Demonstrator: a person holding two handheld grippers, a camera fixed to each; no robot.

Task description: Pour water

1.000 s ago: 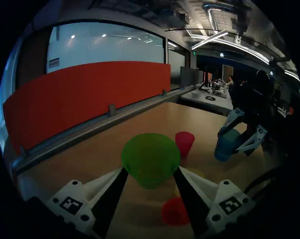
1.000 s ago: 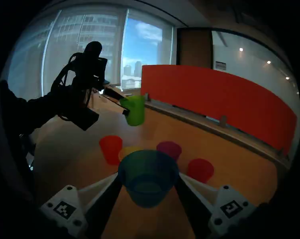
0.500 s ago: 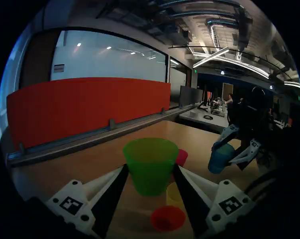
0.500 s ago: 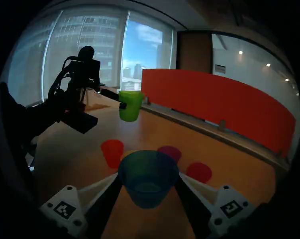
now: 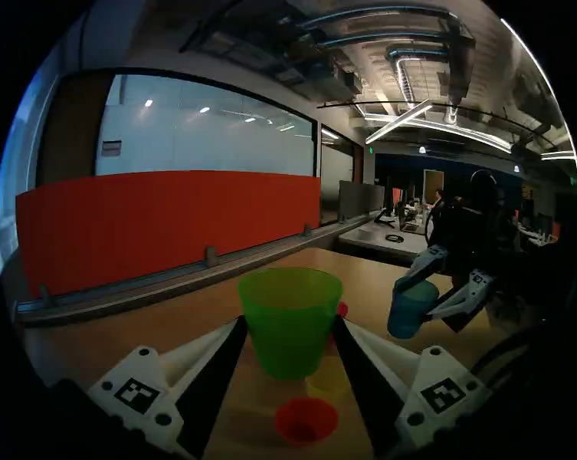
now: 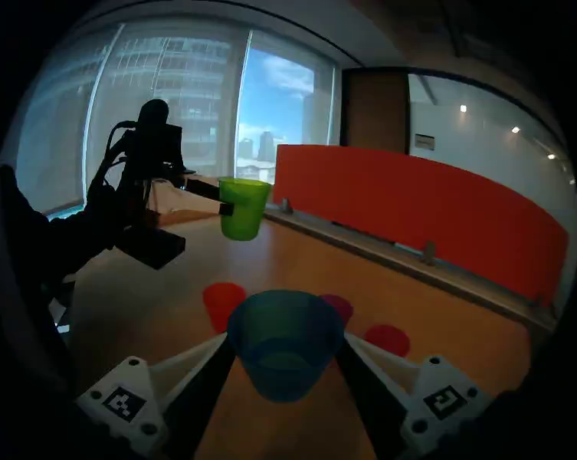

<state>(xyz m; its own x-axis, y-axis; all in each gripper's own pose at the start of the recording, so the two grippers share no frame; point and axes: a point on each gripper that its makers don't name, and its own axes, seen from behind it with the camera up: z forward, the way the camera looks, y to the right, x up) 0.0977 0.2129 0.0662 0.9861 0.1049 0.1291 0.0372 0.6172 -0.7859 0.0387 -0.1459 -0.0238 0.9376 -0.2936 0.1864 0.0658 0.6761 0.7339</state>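
My left gripper is shut on a translucent green cup, held upright above the wooden table. In the right gripper view the same green cup hangs upright at the tip of the left gripper, up and to the left. My right gripper is shut on a translucent blue cup, also upright, with a darker level low inside it. The left gripper view has this blue cup to the right, held in the right gripper, apart from the green cup.
Small cups stand on the table below: a red one, a purple one and another red one. The left gripper view has a red cup and a yellow cup. An orange partition lines the table's far edge.
The green cup has swung back from a forward tilt to upright and moved up and away from the blue cup. The blue cup has stayed upright in the right gripper.
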